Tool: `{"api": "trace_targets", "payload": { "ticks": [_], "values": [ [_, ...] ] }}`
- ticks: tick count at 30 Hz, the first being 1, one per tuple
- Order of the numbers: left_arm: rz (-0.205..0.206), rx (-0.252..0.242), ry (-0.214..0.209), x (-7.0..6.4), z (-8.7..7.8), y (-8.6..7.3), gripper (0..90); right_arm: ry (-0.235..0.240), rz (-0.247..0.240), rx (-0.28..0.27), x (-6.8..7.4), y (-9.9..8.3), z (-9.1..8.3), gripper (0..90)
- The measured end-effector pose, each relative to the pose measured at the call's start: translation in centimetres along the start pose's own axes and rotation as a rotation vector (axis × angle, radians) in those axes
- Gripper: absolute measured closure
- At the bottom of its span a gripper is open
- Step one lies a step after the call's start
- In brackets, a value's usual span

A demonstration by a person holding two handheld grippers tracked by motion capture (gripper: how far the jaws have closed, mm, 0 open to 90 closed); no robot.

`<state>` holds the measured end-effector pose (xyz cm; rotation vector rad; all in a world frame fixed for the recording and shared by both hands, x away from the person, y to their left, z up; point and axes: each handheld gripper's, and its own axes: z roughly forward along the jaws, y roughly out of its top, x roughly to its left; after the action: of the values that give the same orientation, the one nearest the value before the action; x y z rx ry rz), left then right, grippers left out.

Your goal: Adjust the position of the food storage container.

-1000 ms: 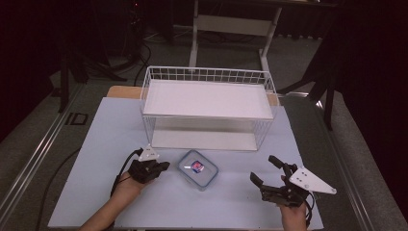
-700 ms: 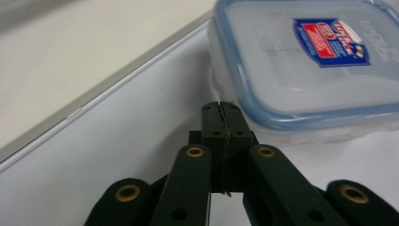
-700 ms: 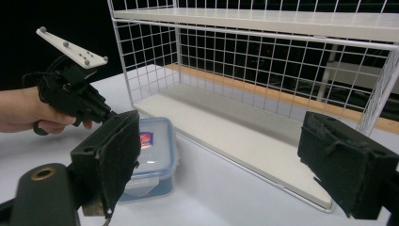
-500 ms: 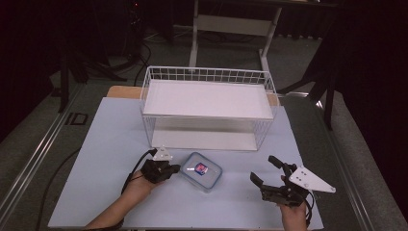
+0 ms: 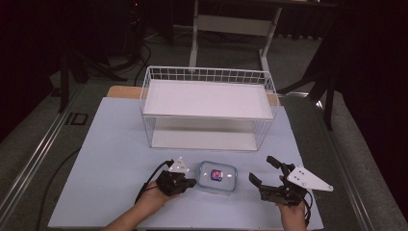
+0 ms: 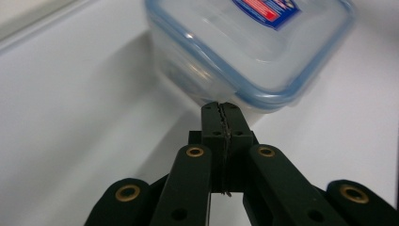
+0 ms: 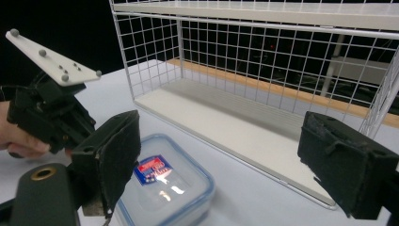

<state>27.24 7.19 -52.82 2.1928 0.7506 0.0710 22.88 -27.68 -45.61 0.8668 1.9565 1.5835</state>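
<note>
A clear lidded plastic container [image 5: 218, 176] with a blue rim and a red-and-blue label lies flat on the pale blue table. My left gripper [image 5: 193, 182] is just to its left. In the left gripper view its jaws are shut [image 6: 221, 107], with nothing between them, and their tips press against the container's [image 6: 244, 52] side wall. My right gripper [image 5: 262, 169] is to the right of the container, jaws wide open and clear of it. In the right gripper view [image 7: 230, 165] the container [image 7: 164, 188] lies low between the pads [image 7: 113, 155].
A white wire rack [image 5: 207, 115] with two white shelves stands behind the container, mid-table. Its lower shelf [image 7: 244, 110] sits open at table level. The table's front edge runs near both hands. Dark floor, cables and stands surround the table.
My left gripper has moved right up to the container, and the container has slid right with it, towards my right gripper. The right gripper has stayed still and open.
</note>
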Motion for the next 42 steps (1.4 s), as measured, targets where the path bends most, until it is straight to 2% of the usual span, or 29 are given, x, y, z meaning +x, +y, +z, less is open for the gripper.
{"api": "trace_targets", "payload": {
  "ticks": [1,2,14,19,21,22,24,25,26,28,29,31,32,33,34,36,37,38,40,42],
  "values": [
    [0.006,0.002,0.004,-0.3,0.2,0.1,90.0,0.000,0.000,0.000,0.0,0.0,0.0,13.6],
    [0.009,0.002,-0.012,-0.7,0.6,0.3,90.0,-0.001,0.003,0.002,0.0,0.0,0.0,13.6],
    [0.027,0.004,-0.046,-1.7,2.3,1.8,90.0,0.003,-0.001,0.004,-0.1,-0.1,0.0,13.6],
    [0.003,-0.003,-0.051,-1.4,1.8,1.6,89.9,0.003,-0.003,0.000,-0.2,-0.1,-0.1,13.6],
    [-0.003,-0.023,-0.034,-1.1,0.9,1.5,86.8,0.006,0.000,-0.001,-0.2,-0.1,-0.1,13.7],
    [-0.014,-0.041,-0.034,-1.0,0.3,1.4,79.8,0.022,-0.004,-0.005,-0.3,-0.1,0.0,14.4],
    [-0.025,-0.079,-0.032,-0.6,-1.0,1.2,77.6,0.024,-0.006,-0.004,-0.2,-0.1,0.0,14.5],
    [-0.028,-0.101,-0.033,-0.4,-1.6,1.1,68.1,0.031,-0.017,-0.008,0.0,-0.1,0.1,14.4],
    [-0.037,-0.118,-0.035,-0.3,-2.2,1.1,68.1,0.031,-0.017,-0.008,0.0,-0.1,0.1,14.4],
    [-0.055,-0.145,-0.050,-0.1,-3.2,1.1,54.1,0.033,-0.031,-0.003,0.3,0.0,0.3,14.5],
    [-0.056,-0.159,-0.045,0.0,-3.7,1.0,39.2,0.038,-0.048,0.006,0.5,0.0,0.4,14.8],
    [-0.039,-0.191,-0.035,-0.1,-4.5,1.0,36.2,0.049,-0.056,0.011,0.5,0.0,0.5,15.0],
    [-0.043,-0.206,-0.057,-0.2,-5.1,1.0,27.4,0.071,-0.073,0.014,0.9,-0.1,0.7,17.7],
    [-0.043,-0.206,-0.057,-0.2,-5.1,1.0,18.8,0.071,-0.073,0.014,0.9,-0.1,0.7,17.7],
    [-0.055,-0.210,-0.064,-0.1,-5.6,1.1,14.9,0.083,-0.079,0.017,1.0,-0.1,0.9,18.1],
    [-0.055,-0.220,-0.059,-0.1,-5.9,1.0,10.3,0.060,-0.091,0.027,1.2,-0.2,1.0,18.1],
    [-0.058,-0.220,-0.038,0.0,-6.3,0.9,5.8,0.065,-0.093,0.028,1.2,-0.2,1.1,18.0],
    [-0.058,-0.220,-0.038,0.0,-6.3,0.9,2.7,0.065,-0.093,0.028,1.2,-0.2,1.1,18.0],
    [-0.050,-0.235,-0.011,0.1,-6.7,0.6,2.6,0.037,-0.100,0.012,1.2,-0.3,1.0,16.6],
    [-0.038,-0.251,0.027,0.1,-7.1,0.3,2.4,0.071,-0.079,0.005,1.0,-0.2,1.0,15.8]
  ]
}}
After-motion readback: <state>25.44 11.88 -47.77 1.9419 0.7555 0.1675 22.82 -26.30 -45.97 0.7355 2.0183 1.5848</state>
